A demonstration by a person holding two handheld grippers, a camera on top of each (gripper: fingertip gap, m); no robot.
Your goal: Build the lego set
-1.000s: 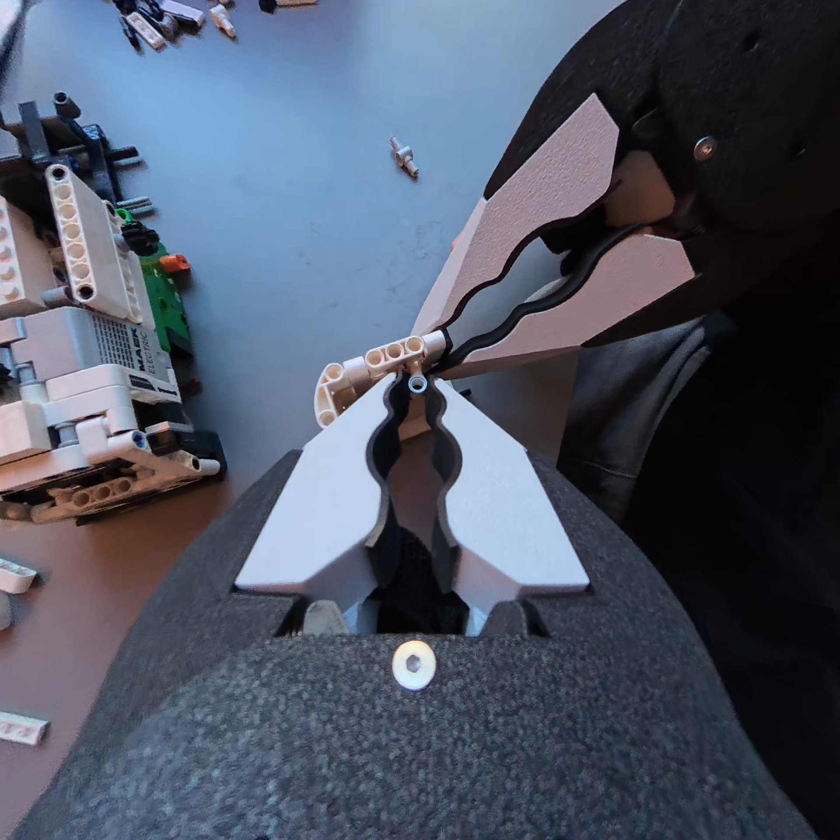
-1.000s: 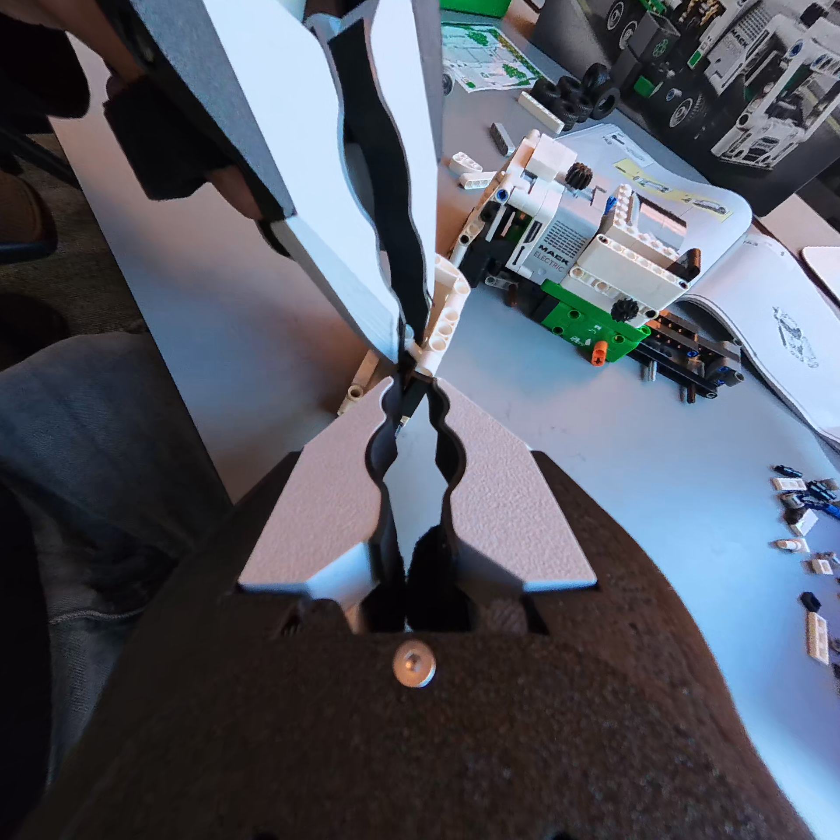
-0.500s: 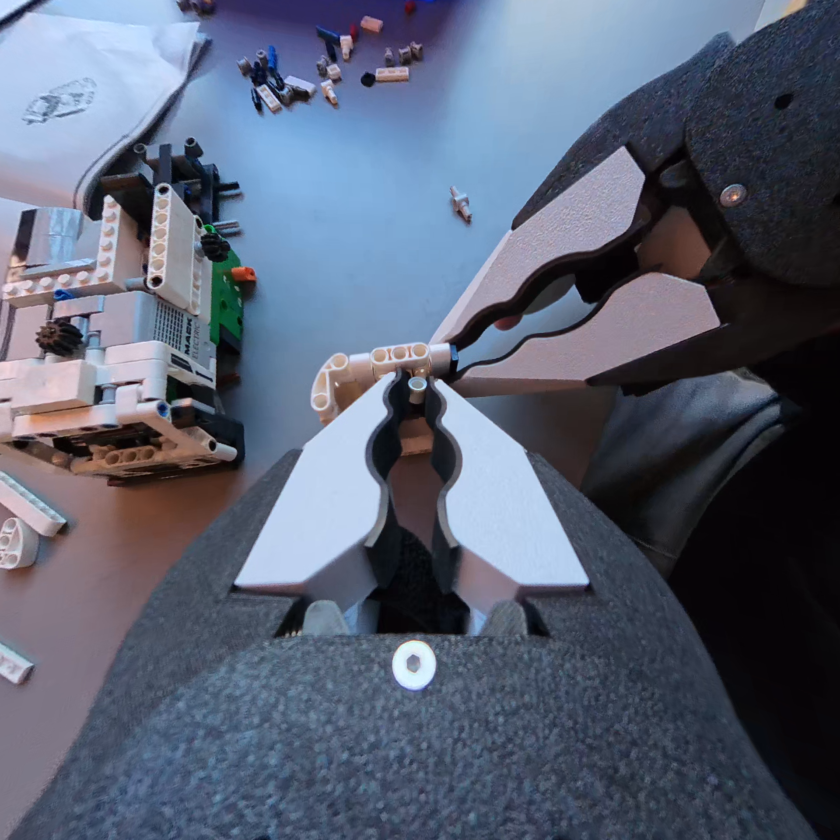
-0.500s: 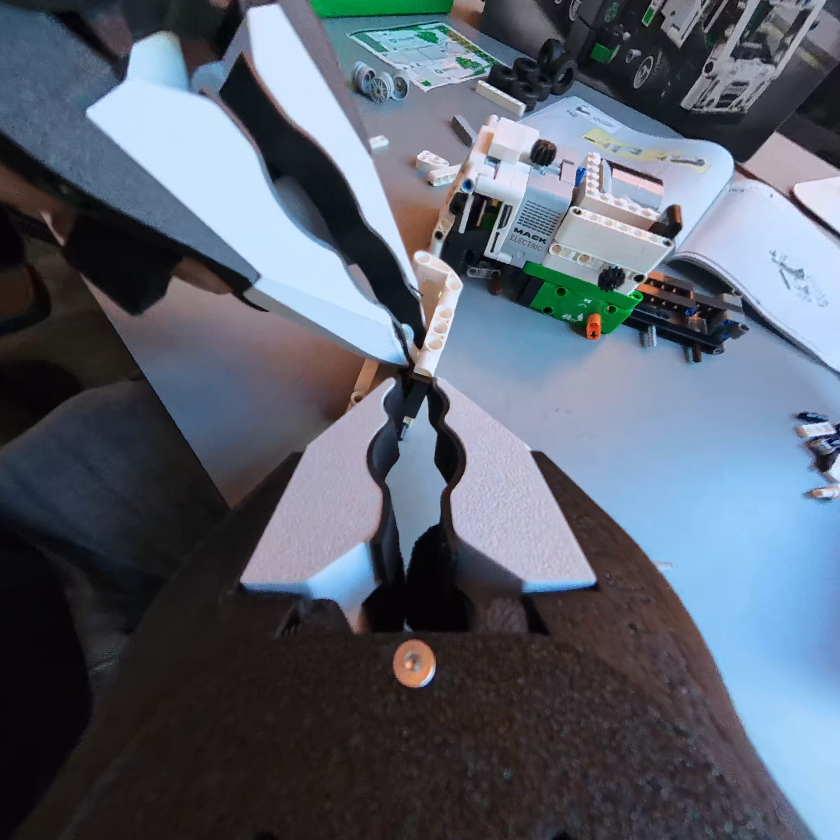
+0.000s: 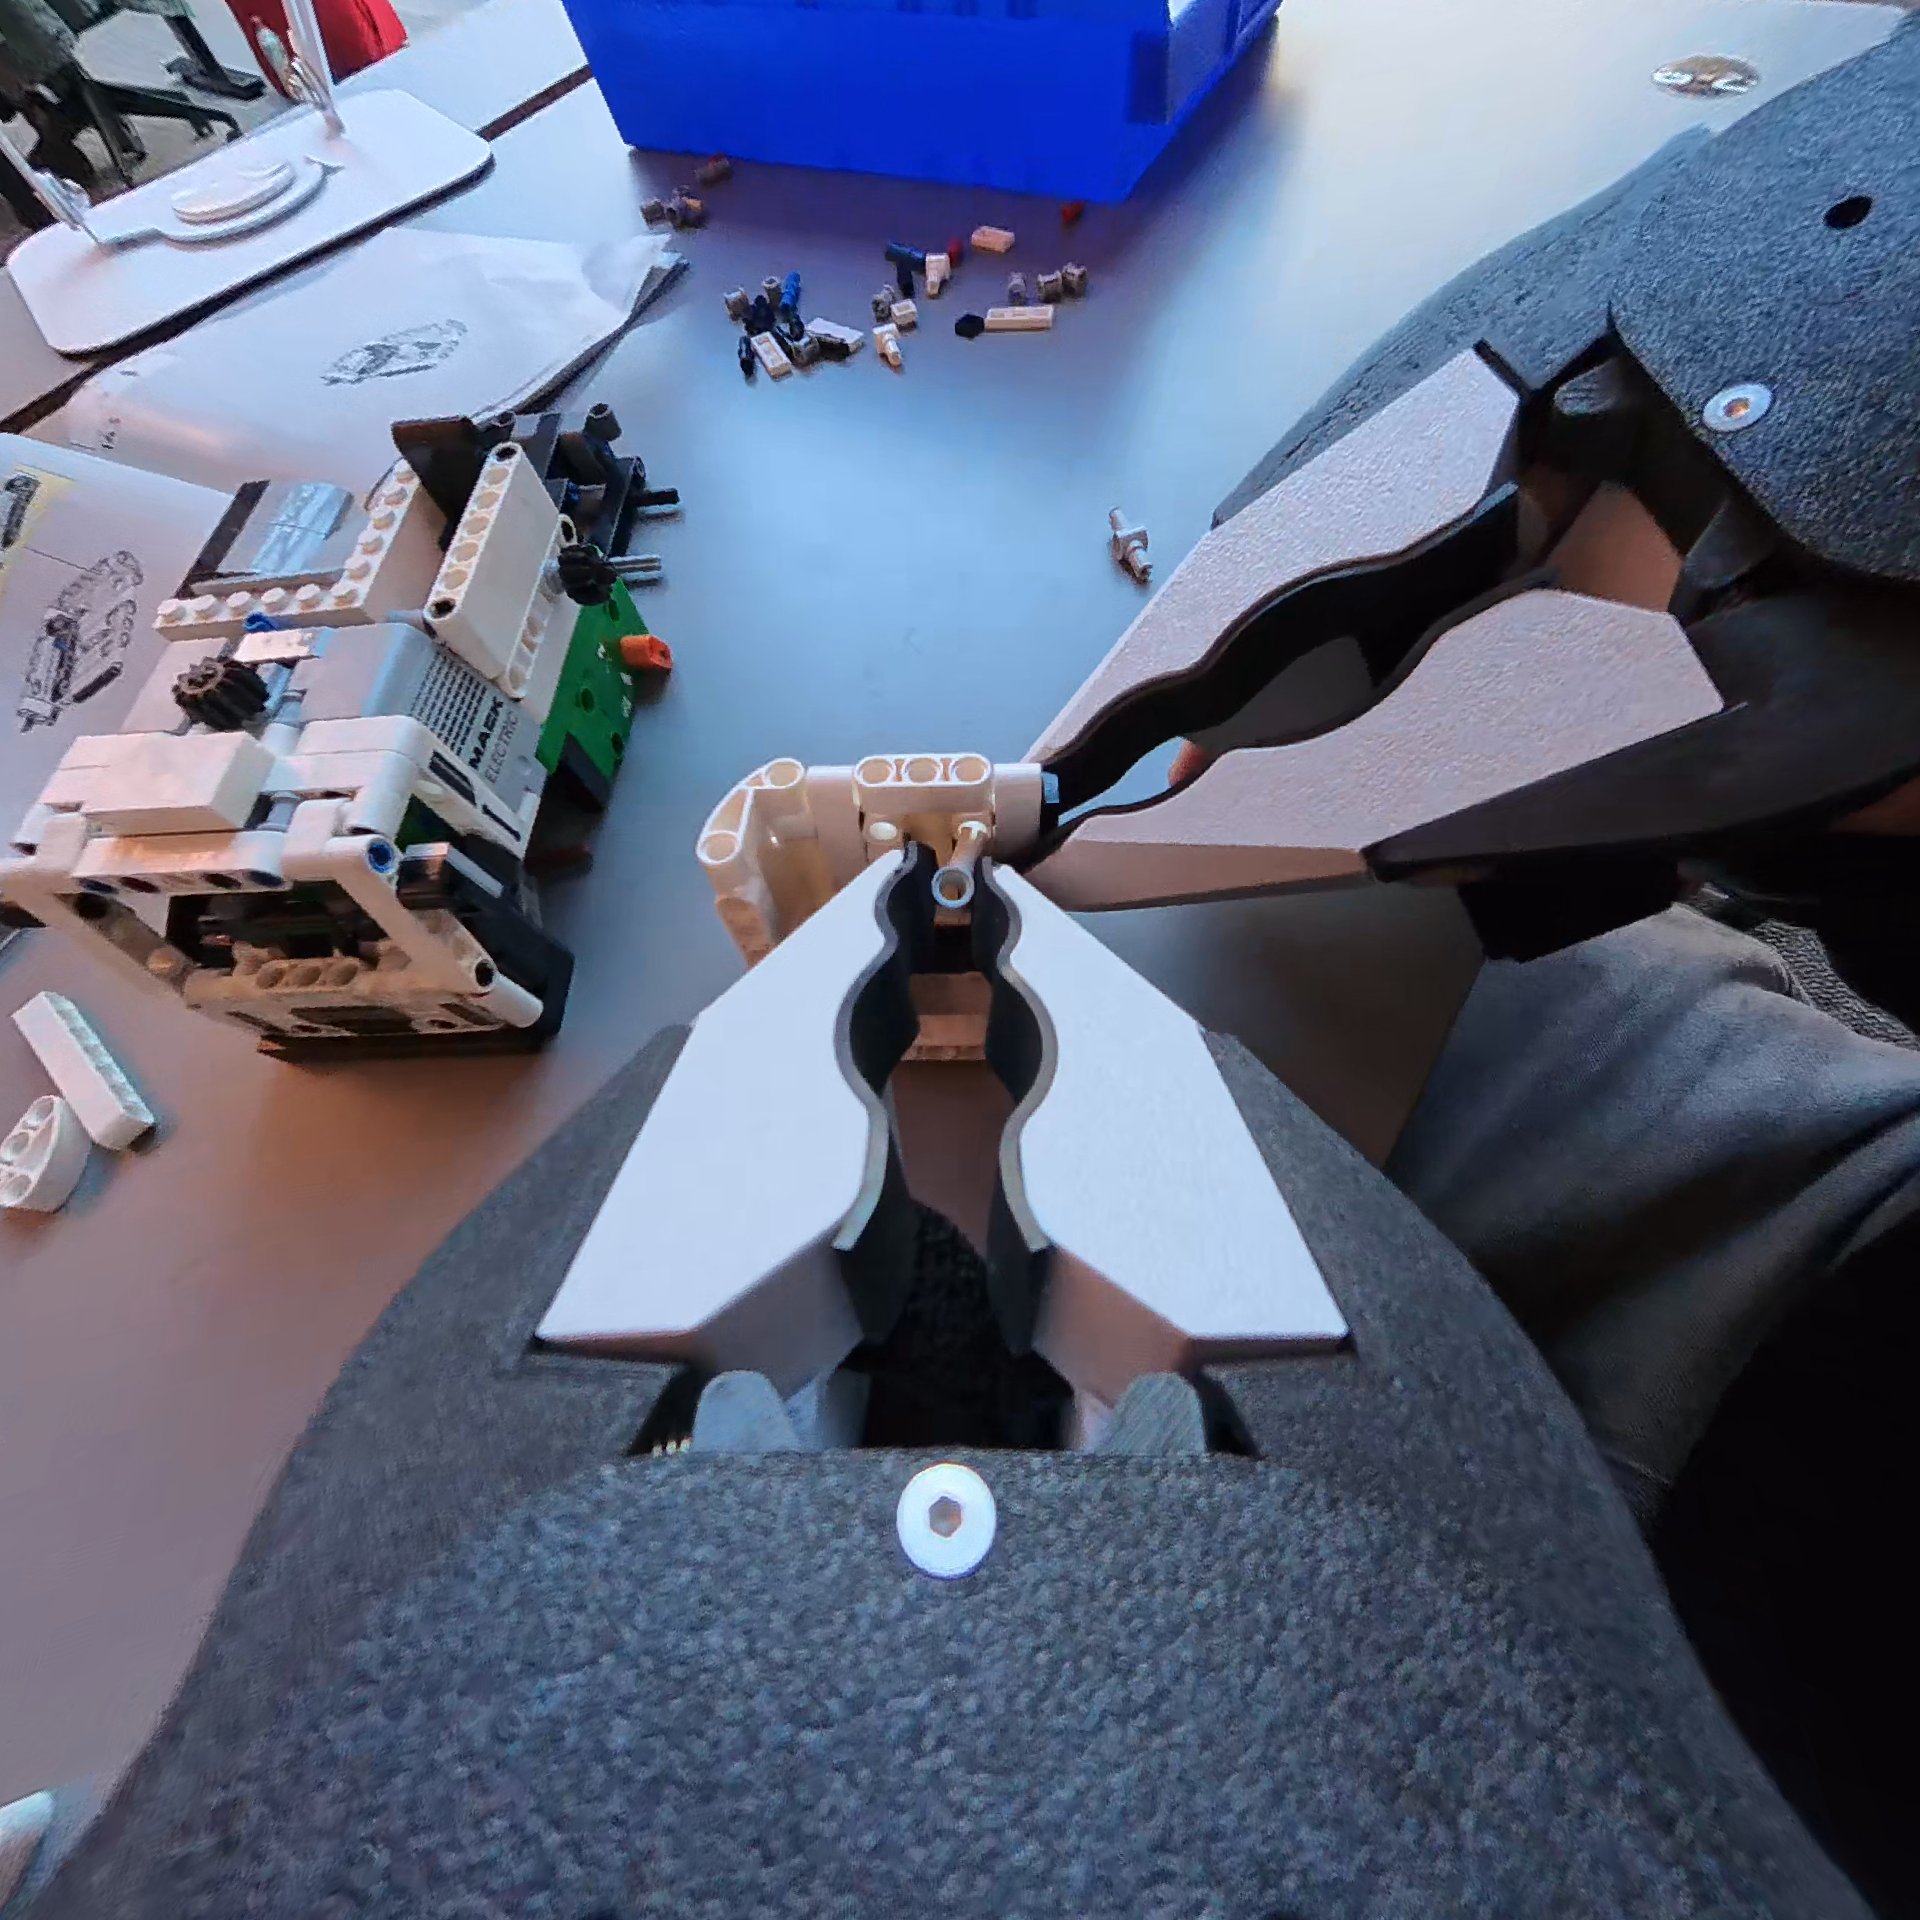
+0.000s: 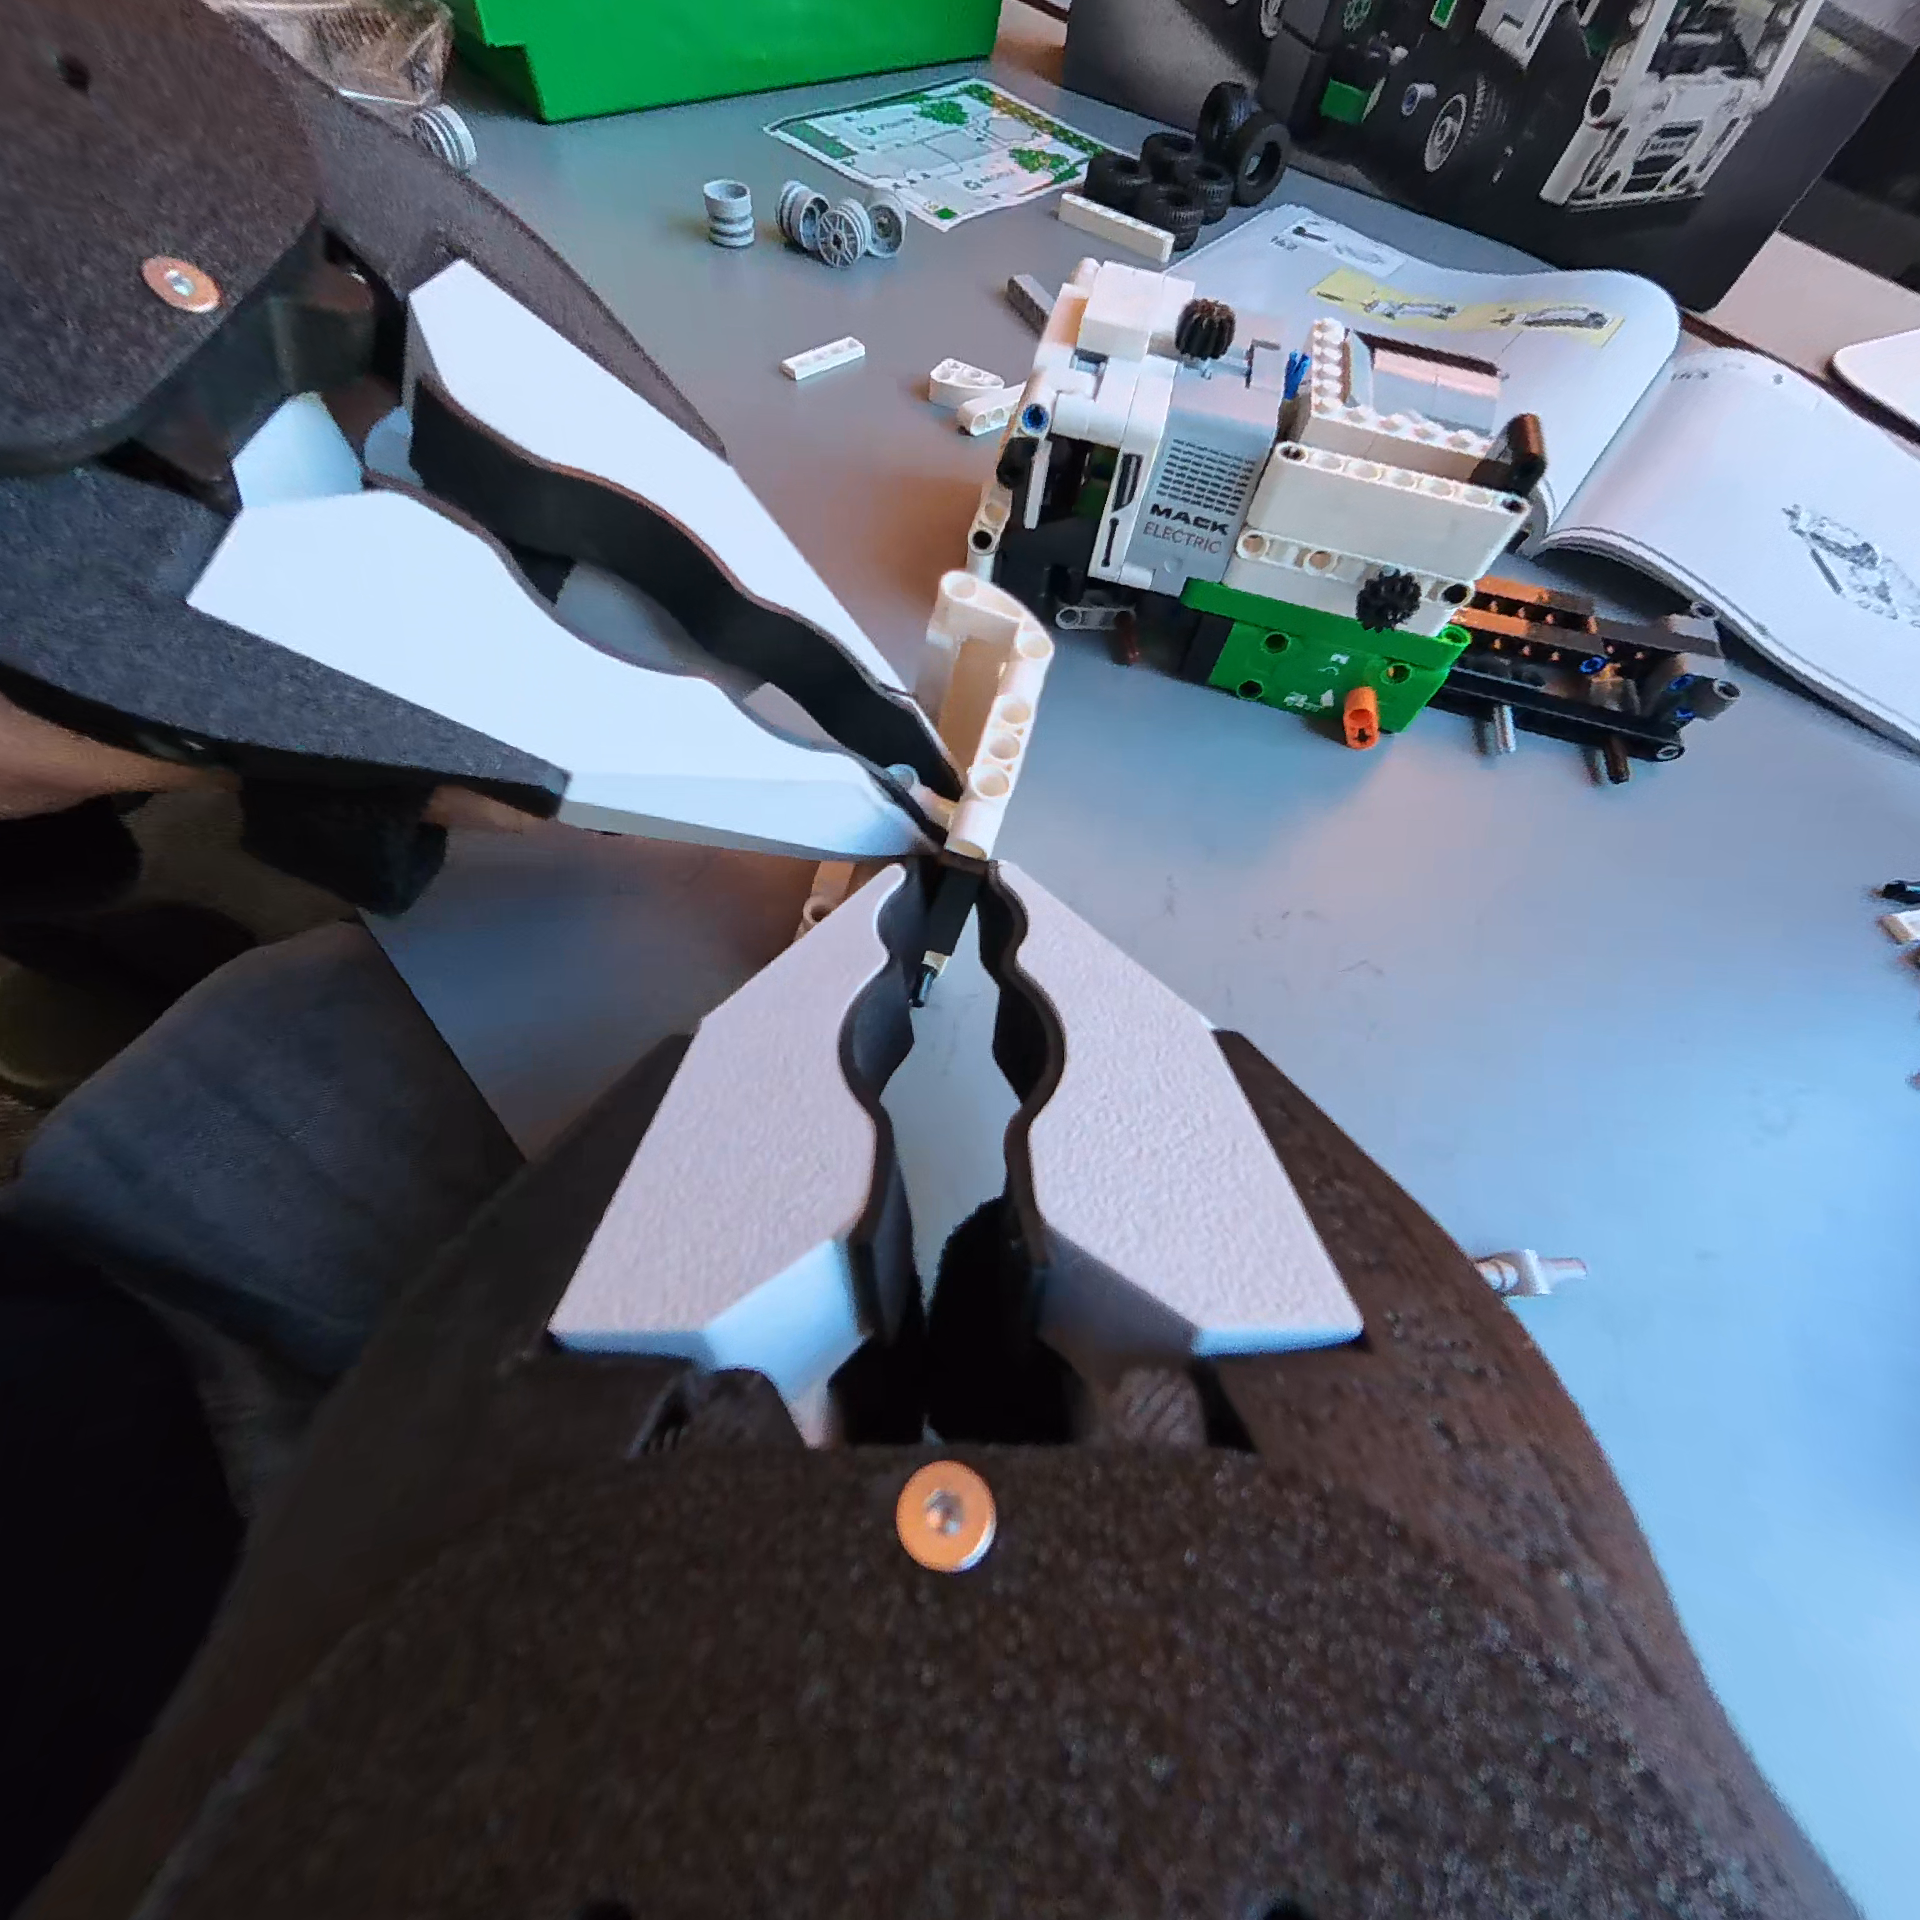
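Observation:
A small white beam assembly (image 5: 914, 792) is held in the air between both grippers, over the table's near edge. My left gripper (image 5: 948, 871) is shut on a pale pin that sticks out of its underside. My right gripper (image 5: 1042, 821) comes in from the right. In the right wrist view the right gripper (image 6: 948, 881) is shut on a black pin (image 6: 940, 930) at the end of the white assembly (image 6: 995, 694), and the left gripper (image 6: 920, 805) meets it from the left. The part-built white and green truck (image 5: 312, 790) (image 6: 1247, 520) stands on the table beyond.
A blue bin (image 5: 914, 94) and several loose small parts (image 5: 894, 312) lie far back. An open instruction booklet (image 6: 1714, 468), black tyres (image 6: 1195, 166), grey wheel hubs (image 6: 831, 218) and a green box (image 6: 727, 42) surround the truck. A loose connector (image 5: 1130, 542) lies on the table. A person's leg (image 5: 1662, 1143) is close below. My left and right fingertips are right by each other.
Both grippers have tilted and moved together with the white assembly, so more of the far table shows. The right gripper now lies flatter beside the left. Both grips are unchanged.

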